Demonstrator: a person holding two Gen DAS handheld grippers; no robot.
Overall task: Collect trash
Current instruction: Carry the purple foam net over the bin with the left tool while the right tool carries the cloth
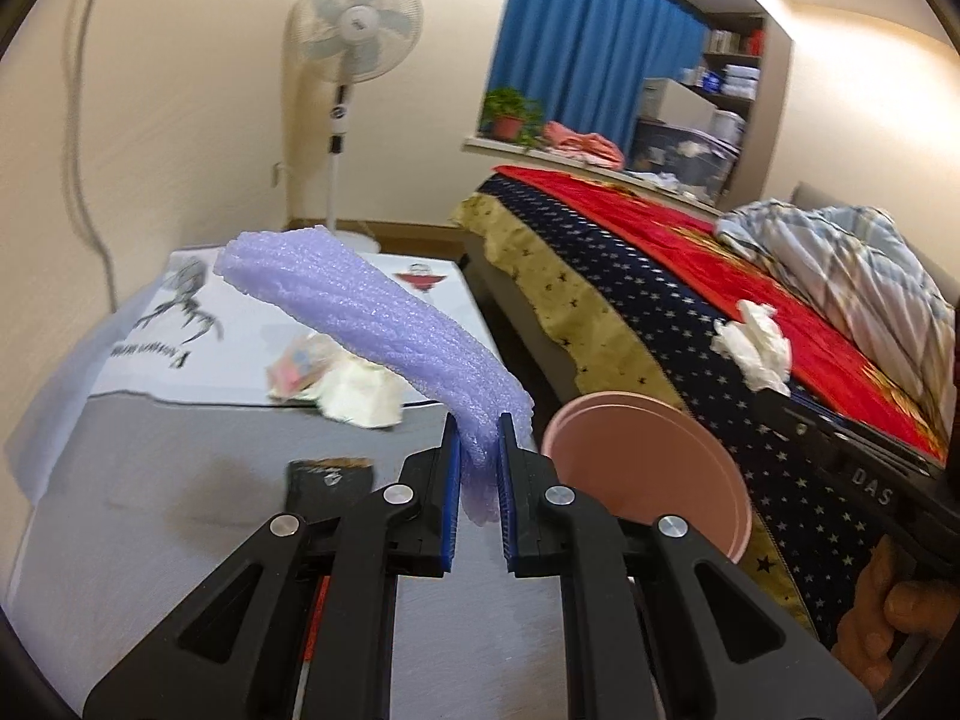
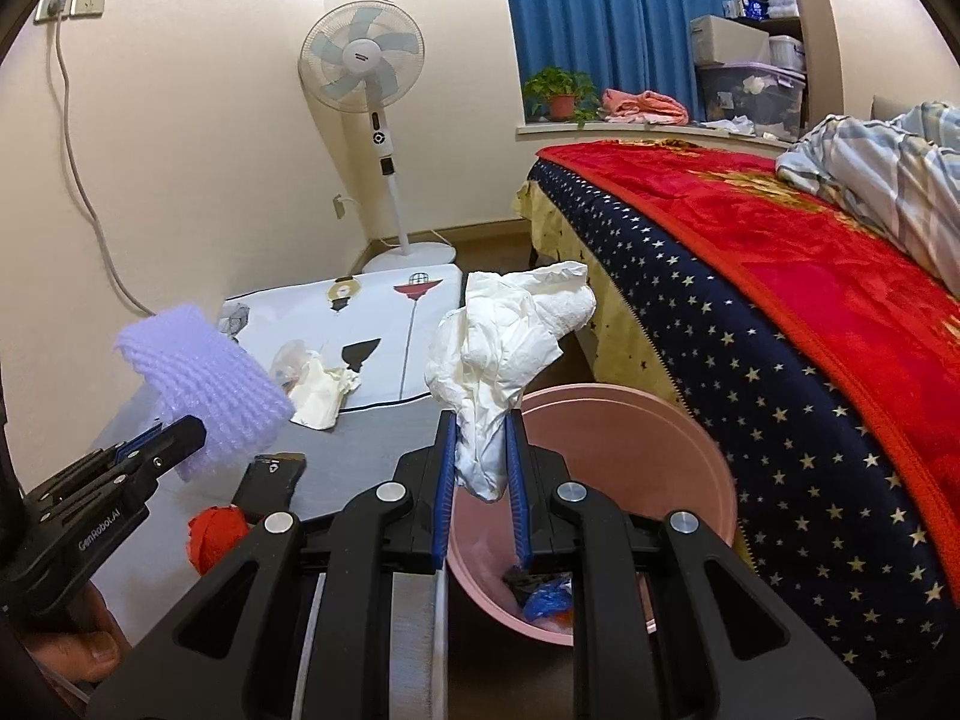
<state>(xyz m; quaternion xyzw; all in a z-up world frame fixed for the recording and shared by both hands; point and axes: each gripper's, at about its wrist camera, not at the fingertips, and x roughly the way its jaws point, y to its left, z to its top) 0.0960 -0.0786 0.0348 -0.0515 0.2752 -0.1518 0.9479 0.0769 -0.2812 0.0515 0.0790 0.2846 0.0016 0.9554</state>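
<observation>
In pink bin (image 2: 690,420), blue wrapper (image 2: 549,597), dark scrap (image 2: 521,577)

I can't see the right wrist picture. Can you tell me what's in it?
The right gripper pinches a crumpled white tissue above a pink bin beside the bed. At the left, the left gripper holds purple foam netting.

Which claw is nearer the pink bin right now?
Right. The right claw, shut on crumpled white tissue, hangs over the pink bin rim. The left claw, shut on purple foam netting, is off to the bin's left, over the grey table.
</observation>
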